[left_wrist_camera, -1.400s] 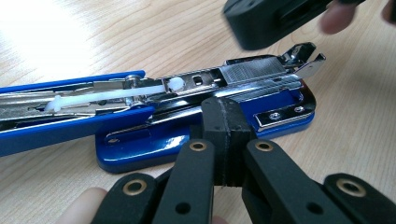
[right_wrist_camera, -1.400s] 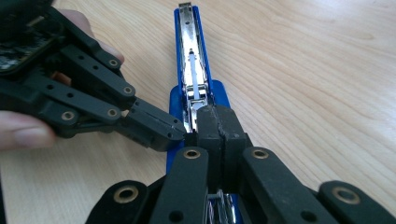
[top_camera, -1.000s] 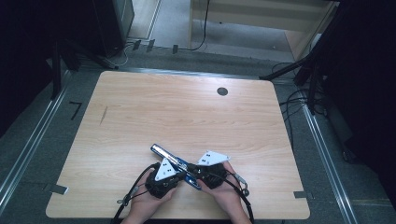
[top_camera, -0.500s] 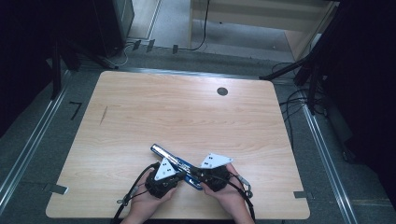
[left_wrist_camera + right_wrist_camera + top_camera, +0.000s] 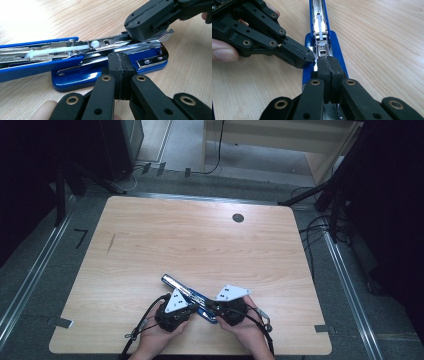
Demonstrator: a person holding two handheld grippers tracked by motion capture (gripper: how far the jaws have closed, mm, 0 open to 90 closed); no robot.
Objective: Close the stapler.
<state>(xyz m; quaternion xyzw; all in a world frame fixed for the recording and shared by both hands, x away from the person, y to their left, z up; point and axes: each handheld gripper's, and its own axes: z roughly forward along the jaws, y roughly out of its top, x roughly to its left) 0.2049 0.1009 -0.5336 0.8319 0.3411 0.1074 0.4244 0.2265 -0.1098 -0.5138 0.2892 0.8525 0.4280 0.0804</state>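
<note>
Blue stapler [image 5: 189, 295], lid open, on bench [image 5: 200, 245]; left gripper [image 5: 121, 67] and right gripper [image 5: 329, 67] closed, tips at magazine; judged mid-reload, next needs careful seating.

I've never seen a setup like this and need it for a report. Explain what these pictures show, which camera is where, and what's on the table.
No robot here: a person holds a hand-operated gripper in each hand. The high view looks down on a wooden table, with the left gripper and right gripper near its front edge. The other two pictures come from cameras riding on each gripper, looking along its black fingers. Between them lies a blue stapler, opened flat so its metal staple channel shows. Both grippers' fingers look shut and press on the stapler's front end; whether either pinches metal is unclear.
</note>
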